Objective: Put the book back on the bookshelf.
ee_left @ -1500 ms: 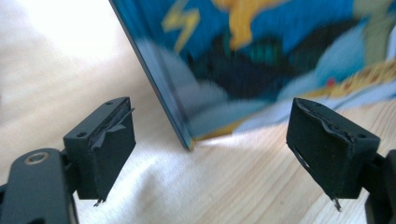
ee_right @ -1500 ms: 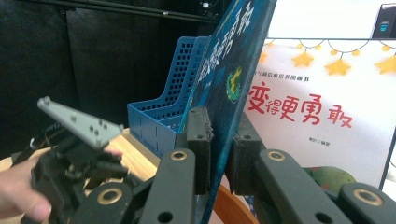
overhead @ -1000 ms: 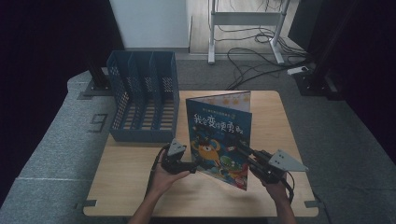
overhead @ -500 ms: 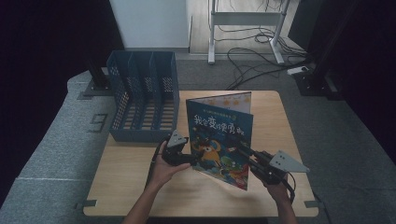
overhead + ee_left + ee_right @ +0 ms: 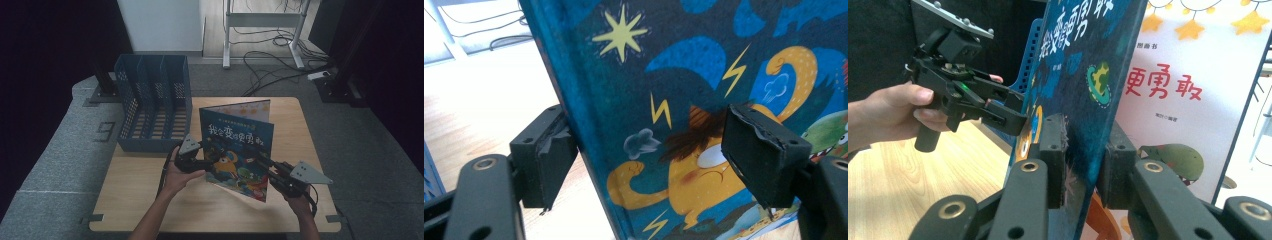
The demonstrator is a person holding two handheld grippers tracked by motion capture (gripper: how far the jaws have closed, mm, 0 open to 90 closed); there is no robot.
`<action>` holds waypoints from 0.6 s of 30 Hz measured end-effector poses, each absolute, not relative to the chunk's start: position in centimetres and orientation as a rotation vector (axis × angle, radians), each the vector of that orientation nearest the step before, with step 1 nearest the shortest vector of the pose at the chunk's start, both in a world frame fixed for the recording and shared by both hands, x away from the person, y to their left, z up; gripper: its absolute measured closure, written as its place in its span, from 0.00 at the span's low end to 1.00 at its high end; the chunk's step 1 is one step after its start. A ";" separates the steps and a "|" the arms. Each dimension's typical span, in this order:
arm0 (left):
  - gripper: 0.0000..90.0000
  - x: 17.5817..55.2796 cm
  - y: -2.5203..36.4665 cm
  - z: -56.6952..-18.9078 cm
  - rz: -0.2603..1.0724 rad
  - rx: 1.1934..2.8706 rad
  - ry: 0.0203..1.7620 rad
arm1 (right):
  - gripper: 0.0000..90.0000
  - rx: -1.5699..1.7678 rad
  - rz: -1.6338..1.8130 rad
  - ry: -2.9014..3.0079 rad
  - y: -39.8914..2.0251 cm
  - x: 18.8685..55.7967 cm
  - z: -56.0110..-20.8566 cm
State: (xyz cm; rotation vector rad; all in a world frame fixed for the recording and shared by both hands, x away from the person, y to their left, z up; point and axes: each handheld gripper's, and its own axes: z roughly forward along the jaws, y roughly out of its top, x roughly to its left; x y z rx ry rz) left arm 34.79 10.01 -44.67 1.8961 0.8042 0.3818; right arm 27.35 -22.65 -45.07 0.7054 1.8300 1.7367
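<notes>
Wooden table carrying, beyond and to the left of the left gripper, a blue three-slot file rack; between the two grippers a blue picture book stands upright, its covers fanned slightly apart at the top. Right gripper: jaws narrow and clamped across the book's front cover near its lower outer edge, both pads pressed on it, so this hand appears to bear the book. Left gripper: jaws wide, straddling the book's spine-side edge and just closing in, one pad in front of the cartoon cat on the cover, the other behind the edge; neither presses yet, as far as can be told. The step in hand is judged to be a second grasp on the spine side, probably to carry the book toward the rack. To do it well, slide the left jaws deeper over the edge so that both pads meet flat cover, close squarely without twisting the spine, and keep the right clamp firm and level until the left grip holds.
</notes>
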 end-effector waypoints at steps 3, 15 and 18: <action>0.25 34.8 10.0 -44.5 0.383 1.899 0.803 | 0.83 0.706 1.736 1.833 -22.8 27.4 -45.1; 0.26 34.4 10.1 -44.0 0.357 1.904 0.757 | 0.79 0.746 1.722 1.842 -23.6 28.0 -45.9; 0.26 34.3 10.1 -43.9 0.368 1.889 0.741 | 0.77 0.752 1.707 1.845 -23.8 28.1 -46.0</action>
